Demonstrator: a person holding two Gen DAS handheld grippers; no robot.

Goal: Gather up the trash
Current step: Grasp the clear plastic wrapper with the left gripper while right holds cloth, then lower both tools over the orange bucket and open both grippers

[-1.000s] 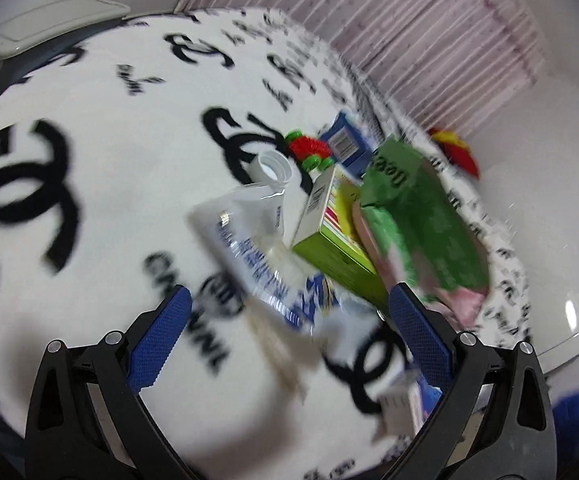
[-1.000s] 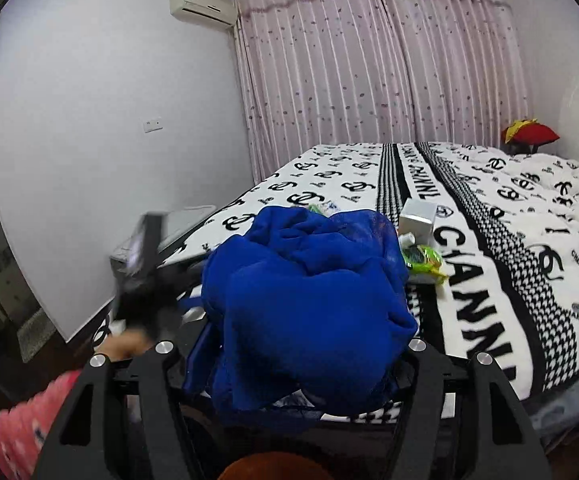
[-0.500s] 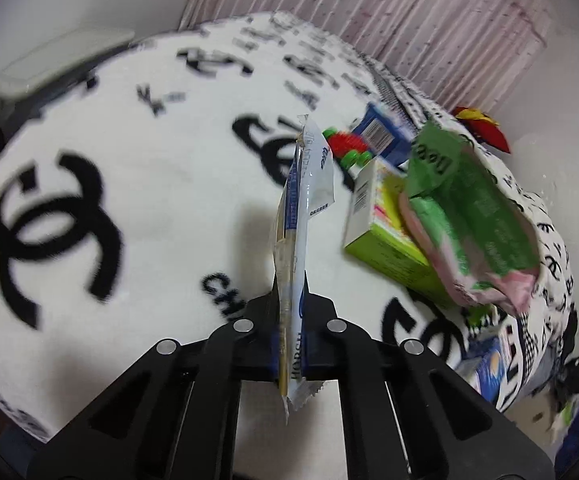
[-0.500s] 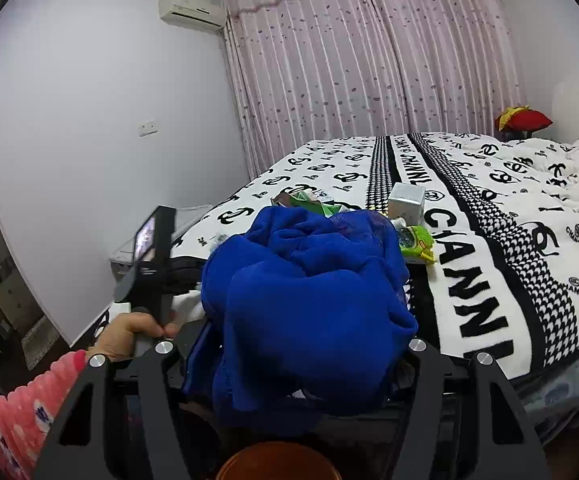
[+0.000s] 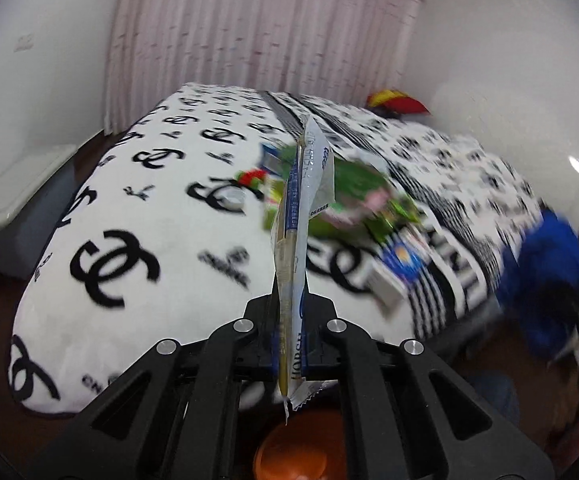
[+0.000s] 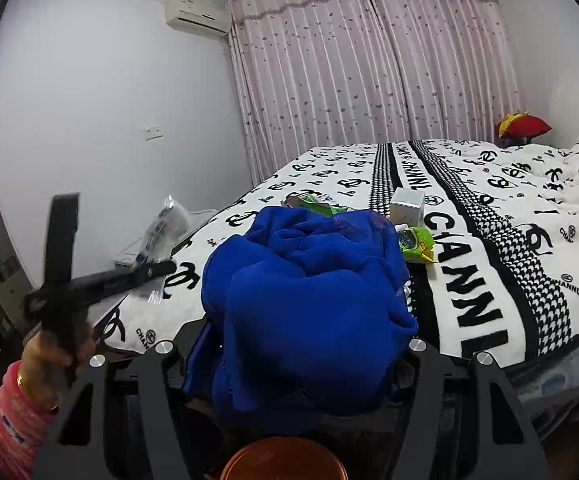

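Observation:
My left gripper is shut on a flat clear-and-white plastic wrapper with blue print, which stands on edge above the bed. From the right wrist view the same left gripper shows at the left, with the wrapper sticking up from it. My right gripper is shut on a bunched blue cloth bag that hides its fingertips. This blue bag appears blurred at the right of the left wrist view. Green packets, a blue box and a white cap lie on the bed.
The bed carries a white blanket with black logos. On it sit a silver box and a green packet. A red pillow lies at the far end. A hand in a pink sleeve holds the left gripper. A white bin stands left of the bed.
The left gripper went from open over the wrapper to shut on it, then lifted it off the bed and pulled back, rolling level. The right gripper drifted slightly with the bag.

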